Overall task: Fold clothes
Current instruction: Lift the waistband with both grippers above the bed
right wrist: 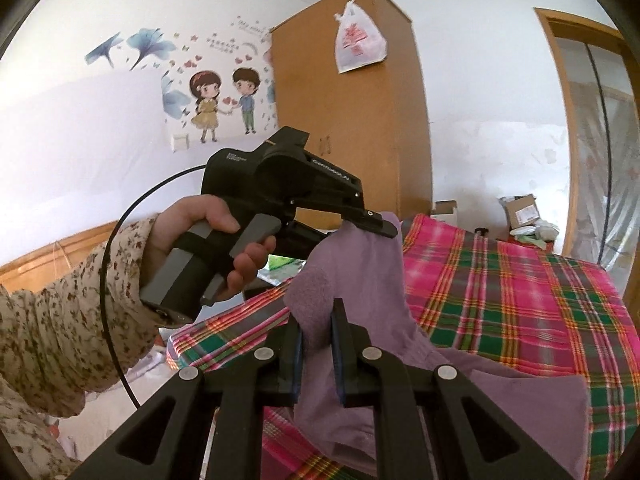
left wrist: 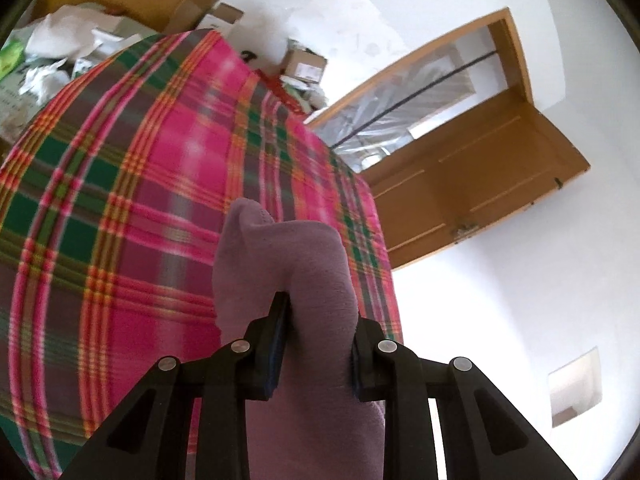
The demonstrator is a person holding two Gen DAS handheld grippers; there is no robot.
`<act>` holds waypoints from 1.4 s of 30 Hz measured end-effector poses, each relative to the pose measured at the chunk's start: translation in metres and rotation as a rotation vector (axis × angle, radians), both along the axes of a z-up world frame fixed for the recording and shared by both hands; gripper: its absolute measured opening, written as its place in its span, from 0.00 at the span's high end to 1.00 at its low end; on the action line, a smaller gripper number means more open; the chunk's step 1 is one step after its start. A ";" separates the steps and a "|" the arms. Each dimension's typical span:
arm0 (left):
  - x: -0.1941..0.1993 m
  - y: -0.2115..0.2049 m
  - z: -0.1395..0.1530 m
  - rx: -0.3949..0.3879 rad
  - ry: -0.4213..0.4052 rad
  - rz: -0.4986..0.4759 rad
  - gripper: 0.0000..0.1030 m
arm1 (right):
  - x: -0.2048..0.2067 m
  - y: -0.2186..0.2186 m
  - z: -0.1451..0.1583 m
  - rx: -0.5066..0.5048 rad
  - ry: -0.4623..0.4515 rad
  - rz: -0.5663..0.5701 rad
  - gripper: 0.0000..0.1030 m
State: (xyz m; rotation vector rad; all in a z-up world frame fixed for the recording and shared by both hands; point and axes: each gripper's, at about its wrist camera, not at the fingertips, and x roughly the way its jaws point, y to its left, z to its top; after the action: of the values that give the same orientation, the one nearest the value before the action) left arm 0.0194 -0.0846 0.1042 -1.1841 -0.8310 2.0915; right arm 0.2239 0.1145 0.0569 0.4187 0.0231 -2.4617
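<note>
Left wrist view: left gripper [left wrist: 318, 344] pinching a bunched fold of the purple garment [left wrist: 280, 264] between its pads, cloth rising ahead of the jaws above the plaid bedspread [left wrist: 120, 200]. Right wrist view: right gripper [right wrist: 316, 354] clamped on another part of the same purple garment [right wrist: 360, 280], lifted over the plaid bedspread [right wrist: 520, 300]; left gripper [right wrist: 376, 222] nipping its upper edge, gripped by a hand [right wrist: 200, 232] in a floral sleeve [right wrist: 60, 312].

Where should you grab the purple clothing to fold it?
Probably at its top edge, as now: the left gripper and right gripper each pinch an upper part of the purple garment, so the rest hangs over the plaid bedcover.
</note>
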 end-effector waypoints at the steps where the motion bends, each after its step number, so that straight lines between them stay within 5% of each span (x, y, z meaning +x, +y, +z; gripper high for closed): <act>1: 0.000 0.005 0.002 0.002 0.004 -0.009 0.75 | 0.001 0.005 0.001 -0.006 0.002 -0.010 0.88; 23: -0.017 0.123 0.014 0.005 -0.005 -0.202 0.75 | 0.007 0.106 0.008 -0.134 -0.035 -0.270 0.88; 42: -0.041 0.216 -0.034 -0.078 -0.150 -0.319 0.75 | 0.004 0.176 -0.028 -0.143 -0.146 -0.507 0.89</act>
State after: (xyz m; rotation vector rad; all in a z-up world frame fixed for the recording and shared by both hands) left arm -0.0221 0.1314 0.0707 -1.4270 -0.5845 1.8056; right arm 0.2283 0.2902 0.0287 0.5987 -0.3594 -2.8932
